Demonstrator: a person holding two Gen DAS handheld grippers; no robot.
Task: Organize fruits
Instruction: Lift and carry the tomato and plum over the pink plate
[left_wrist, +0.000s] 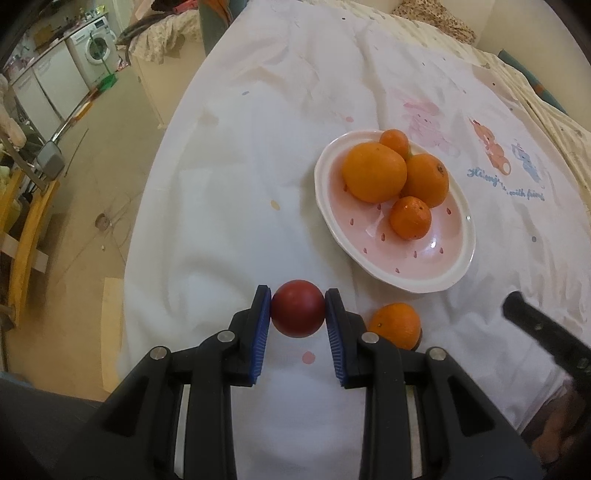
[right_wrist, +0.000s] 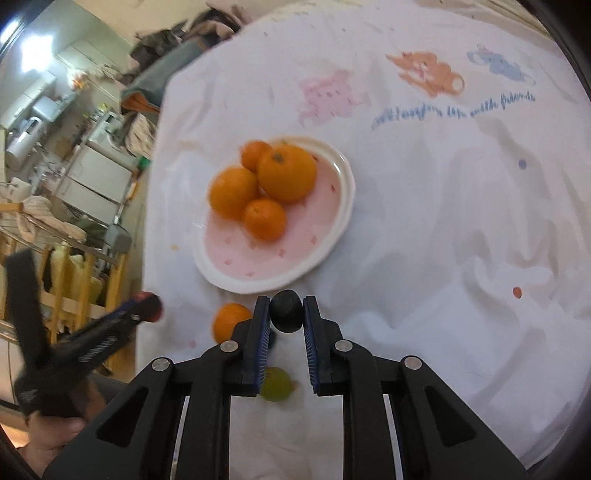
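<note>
While both grippers carry fruit, the step in hand looks like delivery to the plate (left_wrist: 456, 275). White cloth-covered table (left_wrist: 258, 166) spans both views. Plate holds four oranges (left_wrist: 373, 172) crowded at its far end; near end bare. One loose orange (left_wrist: 397, 323) lies on the cloth beside the plate; a green fruit (right_wrist: 276, 384) lies nearer. Left gripper (left_wrist: 298, 314) pinches a red fruit (left_wrist: 297, 313), pads touching both sides, raised off the cloth. Right gripper (right_wrist: 286, 312) pinches a dark fruit (right_wrist: 286, 311) just short of the rim. Next: advance over the bare end, lower, release.
</note>
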